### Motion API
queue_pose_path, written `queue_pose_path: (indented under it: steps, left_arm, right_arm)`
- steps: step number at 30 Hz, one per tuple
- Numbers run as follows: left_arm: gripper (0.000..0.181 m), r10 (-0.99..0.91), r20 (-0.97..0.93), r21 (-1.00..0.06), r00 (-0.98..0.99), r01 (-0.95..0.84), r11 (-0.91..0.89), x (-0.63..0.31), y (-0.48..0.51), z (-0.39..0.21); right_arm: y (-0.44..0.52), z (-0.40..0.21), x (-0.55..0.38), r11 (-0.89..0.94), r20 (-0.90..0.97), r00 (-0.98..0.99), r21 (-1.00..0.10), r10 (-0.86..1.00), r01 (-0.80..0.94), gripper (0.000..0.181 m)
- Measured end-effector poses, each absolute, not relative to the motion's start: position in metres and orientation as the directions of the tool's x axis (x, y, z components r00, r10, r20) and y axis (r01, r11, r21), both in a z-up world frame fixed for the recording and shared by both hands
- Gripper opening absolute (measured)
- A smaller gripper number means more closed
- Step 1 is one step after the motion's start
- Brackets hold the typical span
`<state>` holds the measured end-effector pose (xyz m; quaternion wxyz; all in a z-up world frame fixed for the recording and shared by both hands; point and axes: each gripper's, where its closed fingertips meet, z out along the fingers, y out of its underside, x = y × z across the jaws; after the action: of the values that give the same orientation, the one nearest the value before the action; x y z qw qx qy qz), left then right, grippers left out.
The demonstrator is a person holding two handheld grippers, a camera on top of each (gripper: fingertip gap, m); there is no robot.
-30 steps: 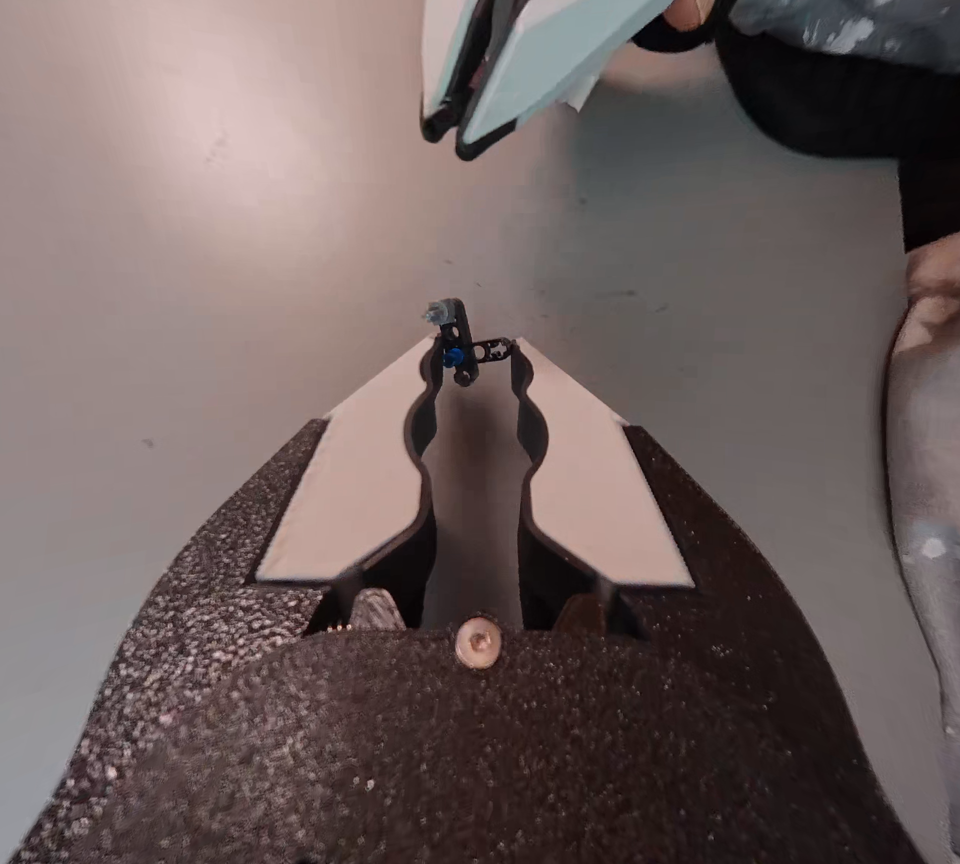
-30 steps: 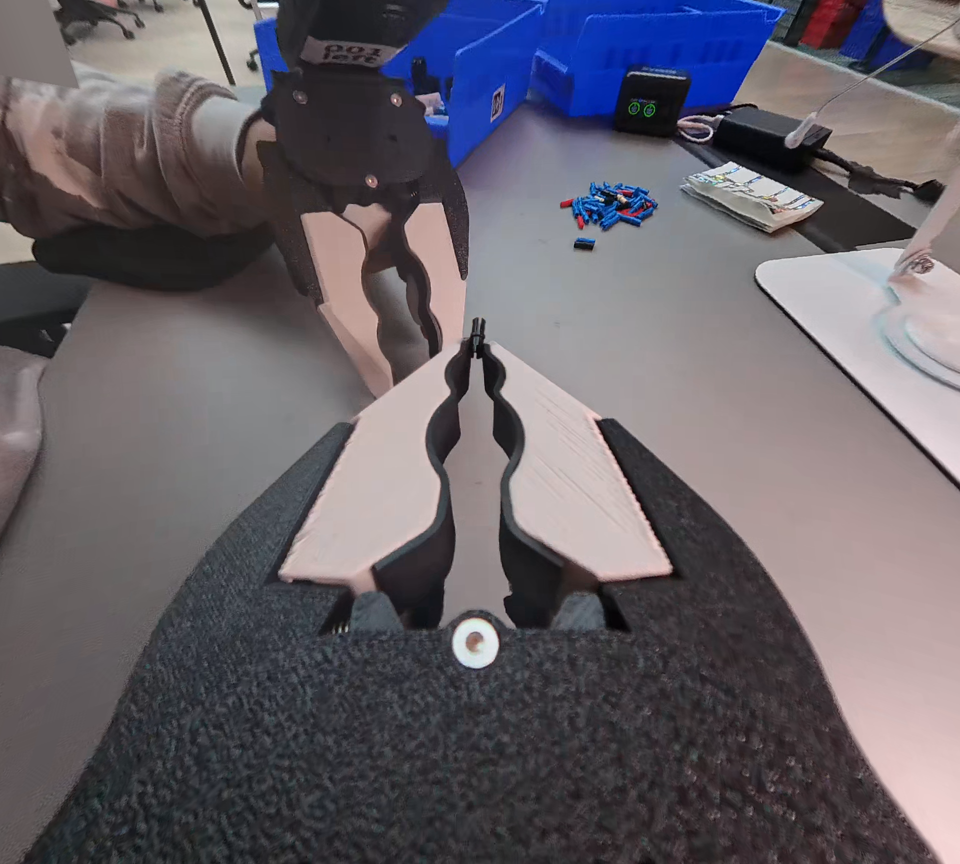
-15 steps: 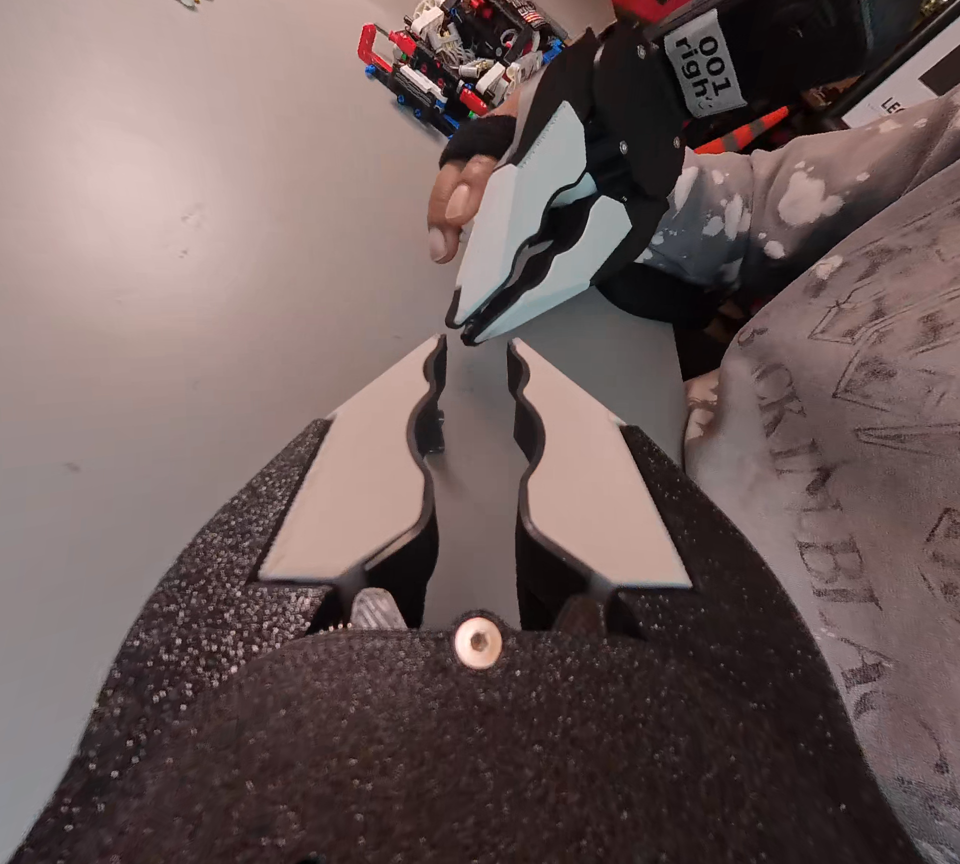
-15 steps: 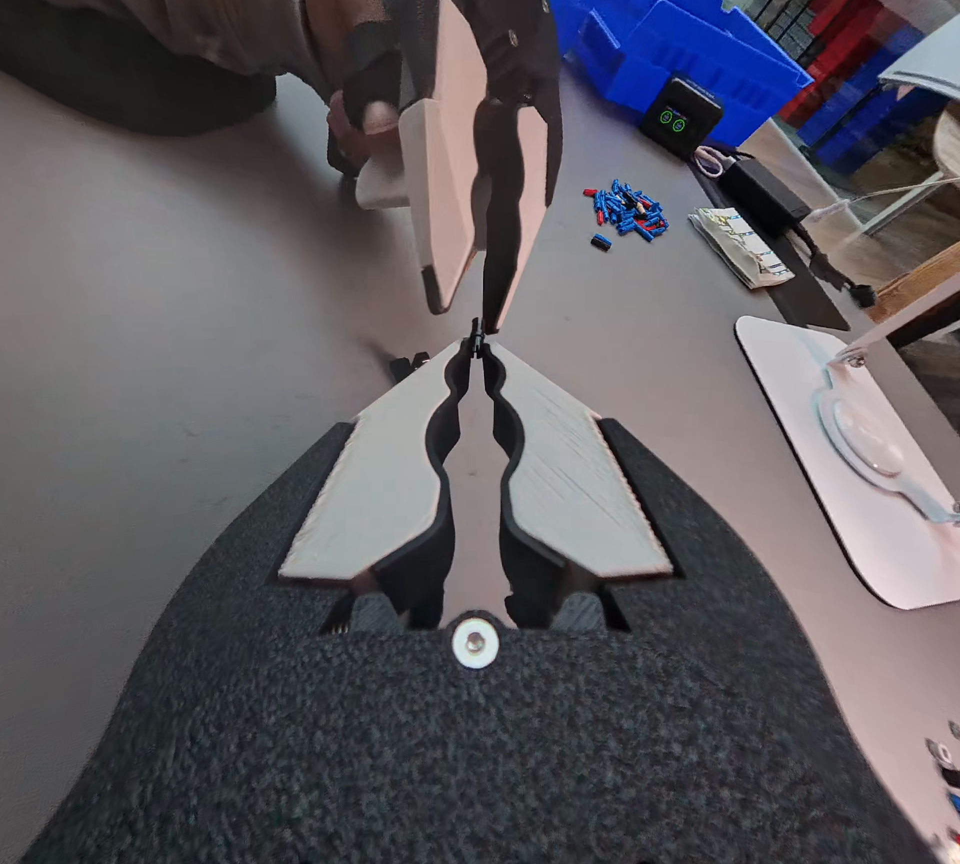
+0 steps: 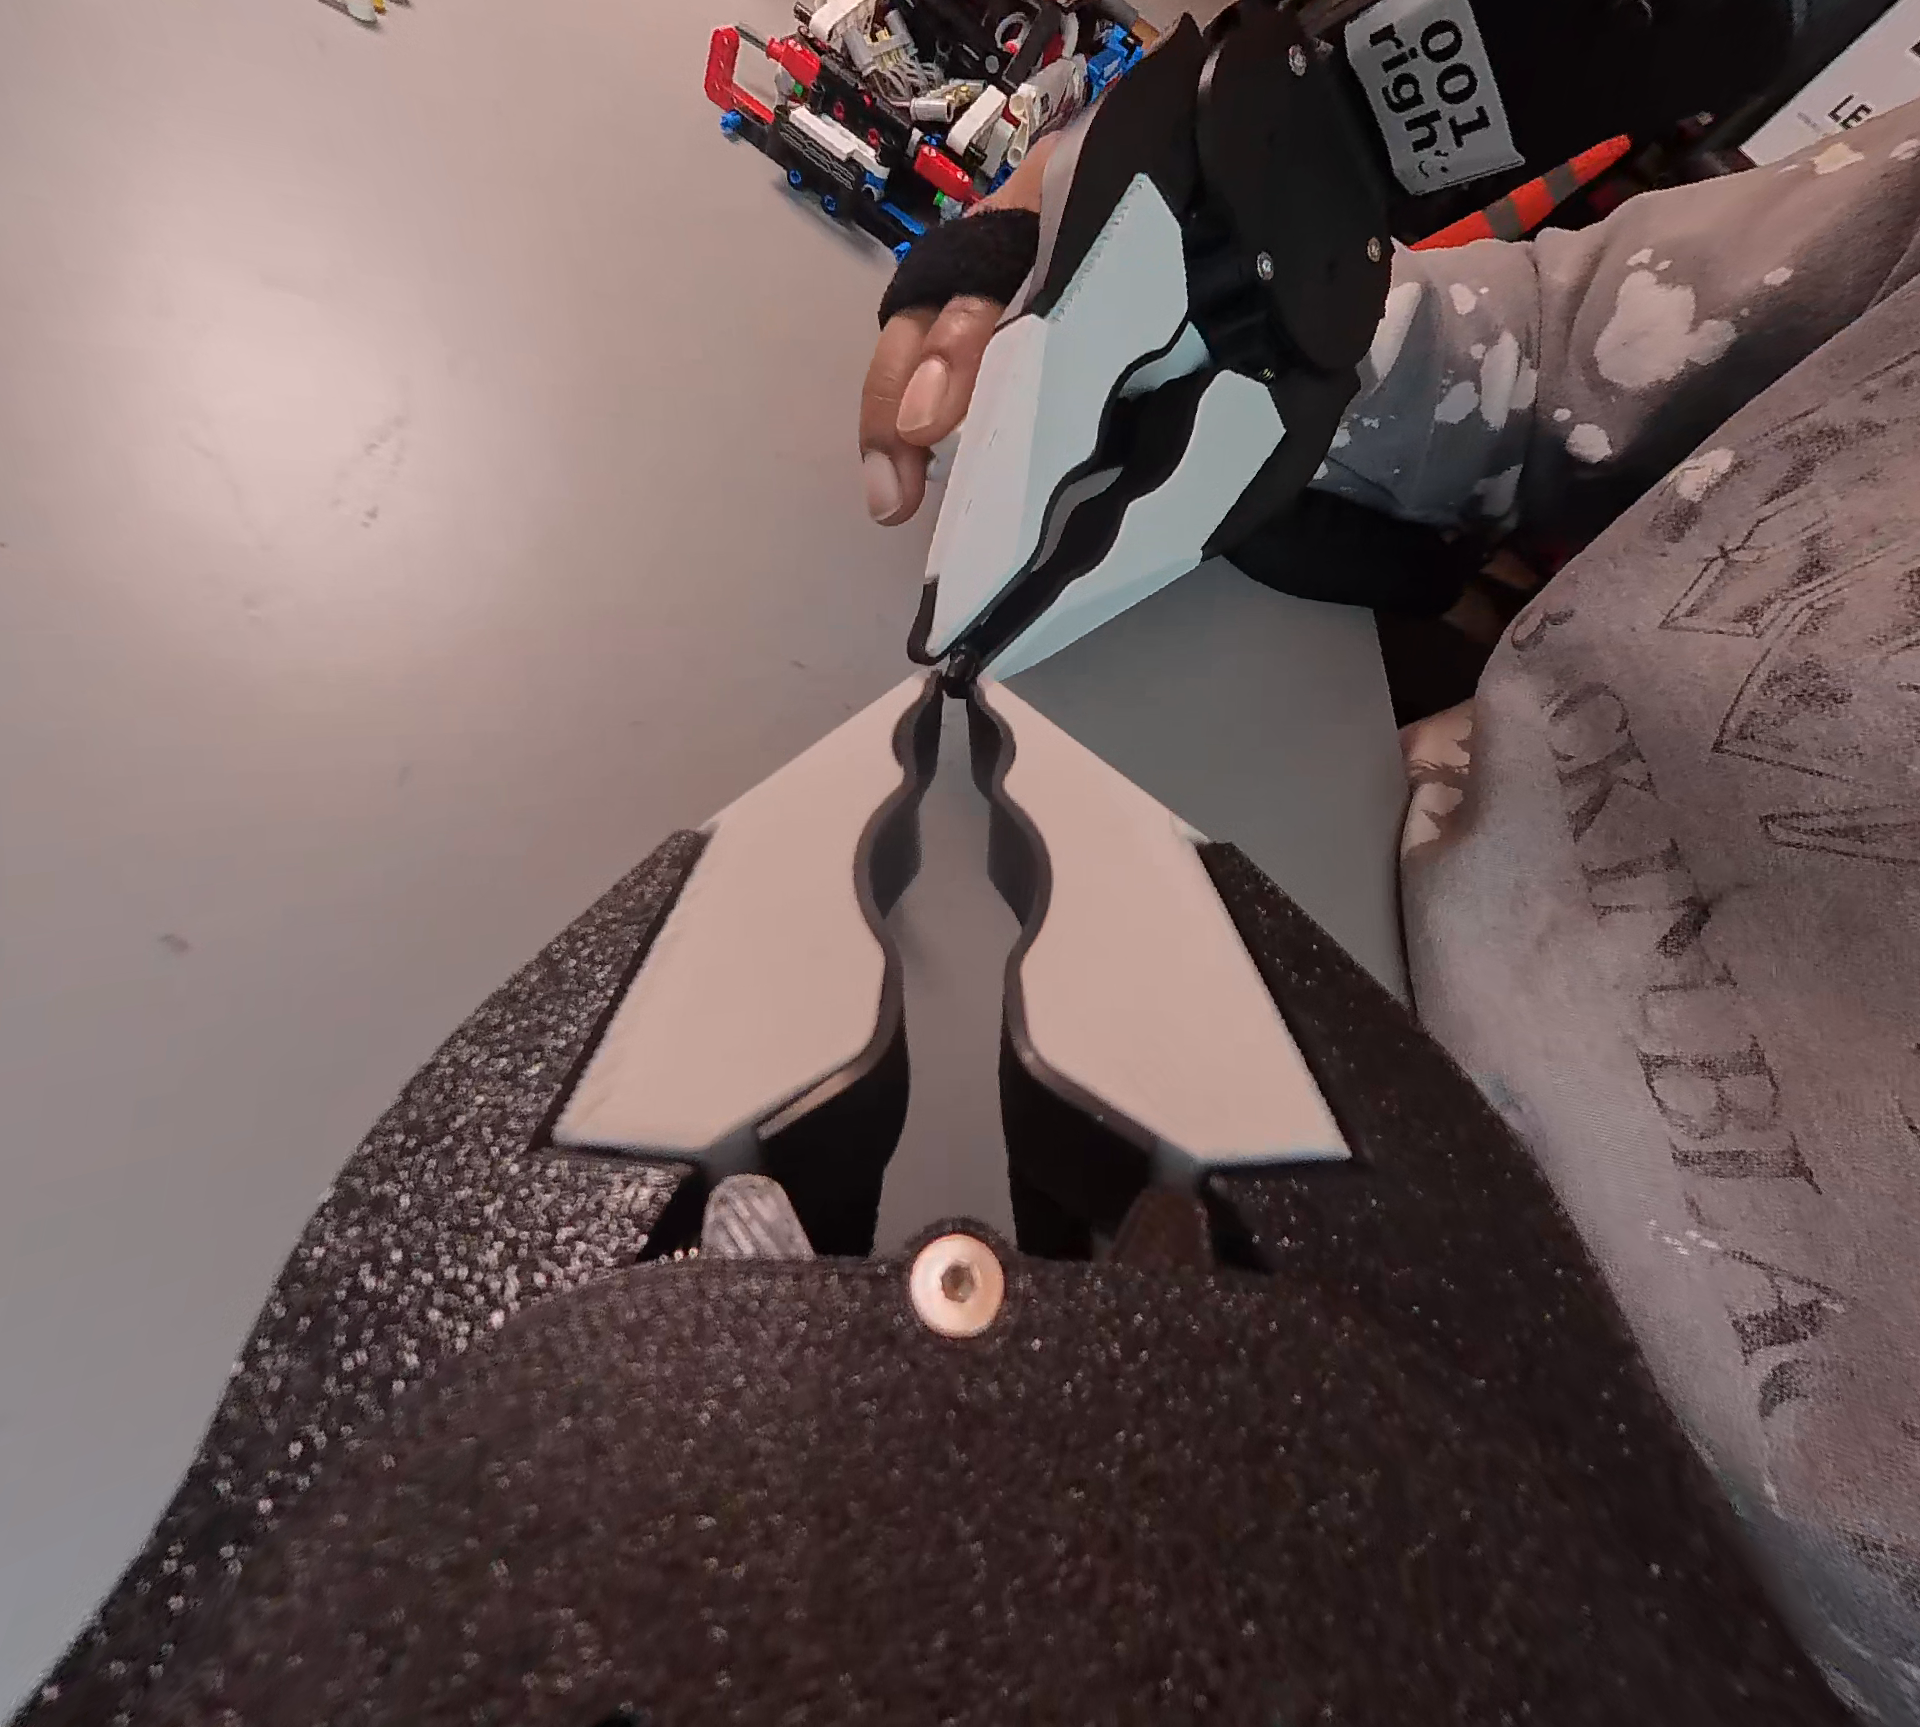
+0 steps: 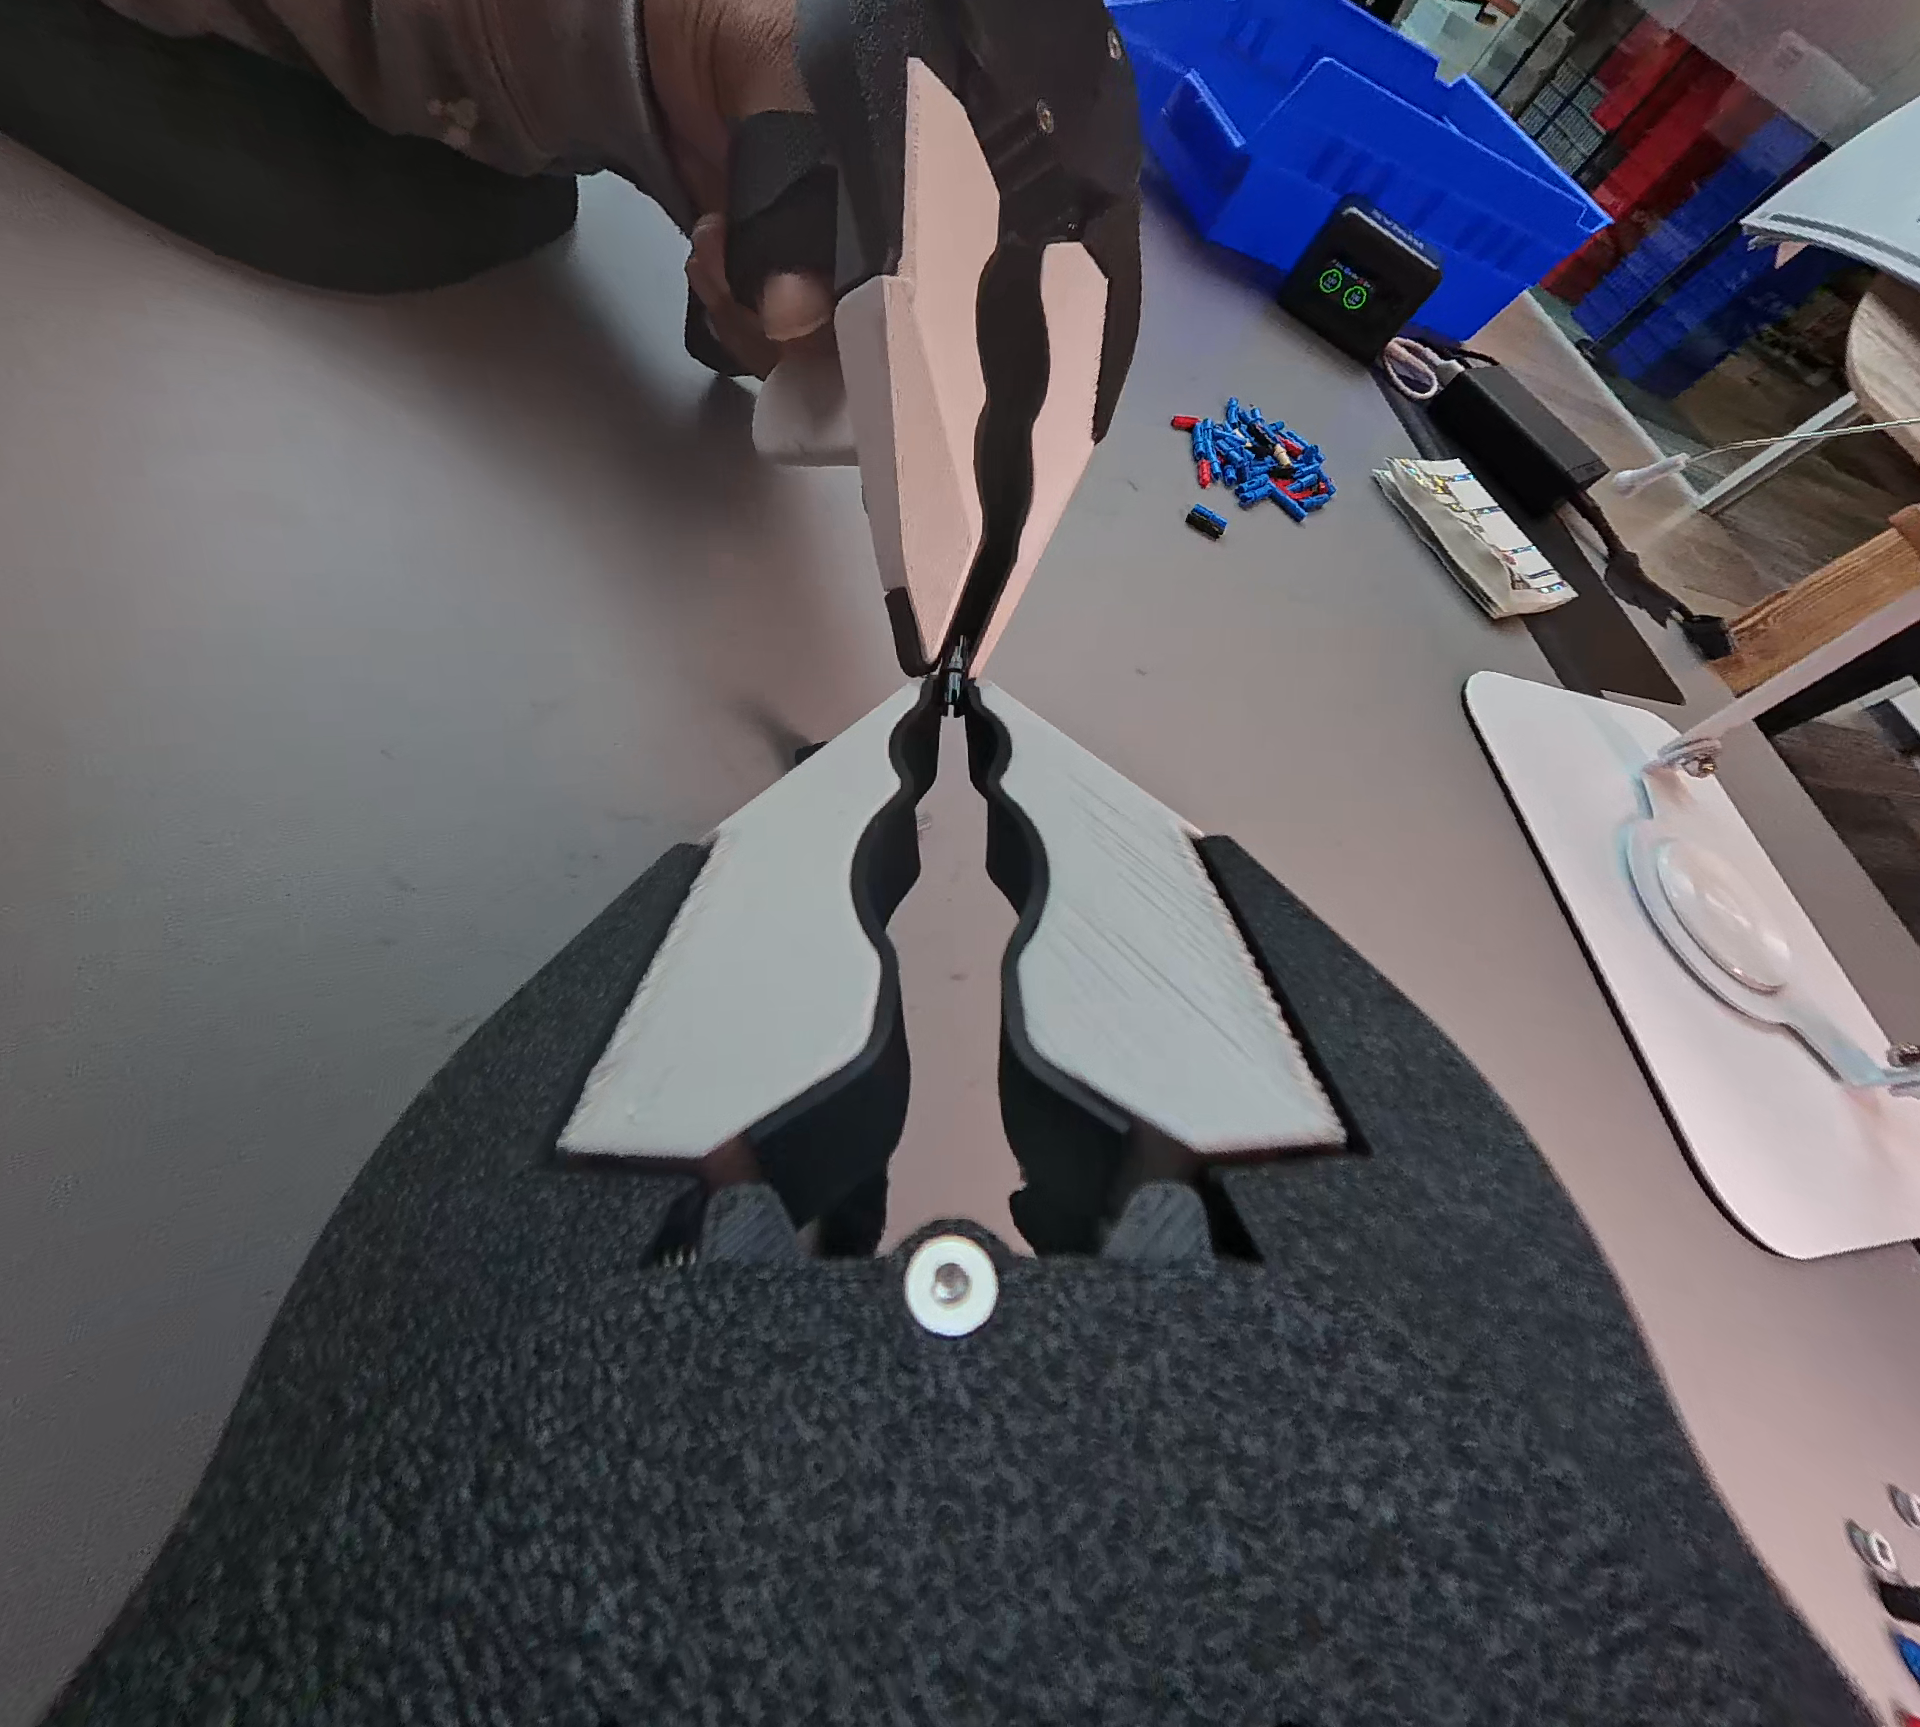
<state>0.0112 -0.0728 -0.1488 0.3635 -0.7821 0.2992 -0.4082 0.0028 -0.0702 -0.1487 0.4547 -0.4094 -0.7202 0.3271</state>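
Since half a second back I have narrowed my left gripper (image 5: 951,690) from a clear gap to nearly closed tips, and the two grippers now meet tip to tip above the grey table (image 5: 312,534). My right gripper (image 6: 951,690) is pinched tight on a small black piece (image 6: 954,678), which juts out just past its tips. My left tips seem to close on that same piece, though it is too small to be sure. I judge both nip it at the tips so it can pass across. Farther off stands a brick-built model (image 5: 914,77).
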Motion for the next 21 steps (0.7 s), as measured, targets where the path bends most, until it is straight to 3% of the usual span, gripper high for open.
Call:
queue_pose_path:
  steps: [9,12,17,21]
  left_arm:
    - [0.002,-0.784,0.369,-0.838,0.499,-0.185,-0.513,0.009,-0.070,-0.144]
    - [0.002,-0.760,0.321,-0.845,0.565,-0.192,-0.500,-0.008,-0.061,-0.145]
    - [0.002,-0.491,0.074,-0.810,0.868,-0.235,-0.538,-0.102,-0.015,-0.171]
    - [0.003,-0.256,-0.104,-0.739,0.961,-0.247,-0.627,-0.170,0.002,-0.195]
  right_arm:
    - [-0.067,-0.146,0.001,0.444,0.391,-0.223,-0.850,0.893,0.283,0.005]
    - [-0.060,-0.157,0.004,0.420,0.359,-0.228,-0.837,0.905,0.351,0.013]
    - [-0.061,-0.174,0.008,0.378,0.281,-0.271,-0.815,0.921,0.439,0.021]
    - [-0.062,-0.186,0.007,0.390,0.271,-0.296,-0.777,0.916,0.495,0.021]
